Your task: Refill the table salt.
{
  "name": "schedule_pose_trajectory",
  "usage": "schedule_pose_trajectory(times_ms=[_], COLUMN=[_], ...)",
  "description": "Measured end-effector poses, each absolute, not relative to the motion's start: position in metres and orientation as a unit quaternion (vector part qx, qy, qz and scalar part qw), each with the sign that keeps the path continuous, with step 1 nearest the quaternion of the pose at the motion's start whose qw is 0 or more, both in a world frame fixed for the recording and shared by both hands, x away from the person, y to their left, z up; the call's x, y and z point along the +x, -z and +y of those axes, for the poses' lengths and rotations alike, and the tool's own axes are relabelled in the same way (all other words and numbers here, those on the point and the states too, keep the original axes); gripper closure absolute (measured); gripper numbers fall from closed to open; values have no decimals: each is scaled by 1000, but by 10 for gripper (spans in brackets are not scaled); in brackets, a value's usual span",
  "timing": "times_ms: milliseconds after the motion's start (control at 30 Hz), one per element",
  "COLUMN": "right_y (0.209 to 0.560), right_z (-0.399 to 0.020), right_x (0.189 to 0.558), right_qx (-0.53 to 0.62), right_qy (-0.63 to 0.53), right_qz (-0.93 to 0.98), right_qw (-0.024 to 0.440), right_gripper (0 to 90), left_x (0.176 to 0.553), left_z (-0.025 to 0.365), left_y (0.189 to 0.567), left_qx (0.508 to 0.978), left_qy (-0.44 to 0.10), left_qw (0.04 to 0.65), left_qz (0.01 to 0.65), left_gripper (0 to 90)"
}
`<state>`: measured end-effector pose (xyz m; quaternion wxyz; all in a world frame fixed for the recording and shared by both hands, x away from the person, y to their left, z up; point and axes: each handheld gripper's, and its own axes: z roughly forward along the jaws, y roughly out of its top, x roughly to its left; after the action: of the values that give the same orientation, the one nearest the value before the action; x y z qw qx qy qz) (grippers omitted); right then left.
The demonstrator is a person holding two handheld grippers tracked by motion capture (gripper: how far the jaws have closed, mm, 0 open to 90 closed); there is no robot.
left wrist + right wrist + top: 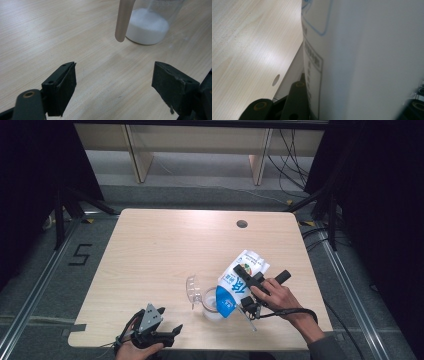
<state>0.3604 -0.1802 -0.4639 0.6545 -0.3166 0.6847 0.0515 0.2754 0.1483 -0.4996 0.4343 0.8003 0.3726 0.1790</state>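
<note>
Right gripper (248,285) fingers clamp the tilted bag (239,282), mouth over the cup (212,304). Left gripper (167,334) at the cup's 8 o'clock, fingers released, on the desk (165,245).

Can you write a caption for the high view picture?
Right gripper tips a bag over a jar; left gripper waits.

White-and-blue bag (239,282) tilted mouth-down over clear container (212,305) holding white powder.

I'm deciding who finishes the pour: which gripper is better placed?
Right. The right gripper already clamps the bag tilted over the jar; the left gripper rests open, apart.
</note>
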Motion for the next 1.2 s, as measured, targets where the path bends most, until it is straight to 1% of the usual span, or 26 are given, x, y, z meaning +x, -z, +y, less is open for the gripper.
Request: schedule_pose_trajectory(times_ms=[1200], right_y=[463], right_z=[-181], right_x=[360], right_qx=[-317], right_qy=[-44], right_qz=[687], right_qw=[652], right_gripper=[748], left_x=[275], left_z=[148], left_y=[499], left_qx=[800], left_qy=[-180], left_qw=[434], left_qz=[372], left_gripper=[191])
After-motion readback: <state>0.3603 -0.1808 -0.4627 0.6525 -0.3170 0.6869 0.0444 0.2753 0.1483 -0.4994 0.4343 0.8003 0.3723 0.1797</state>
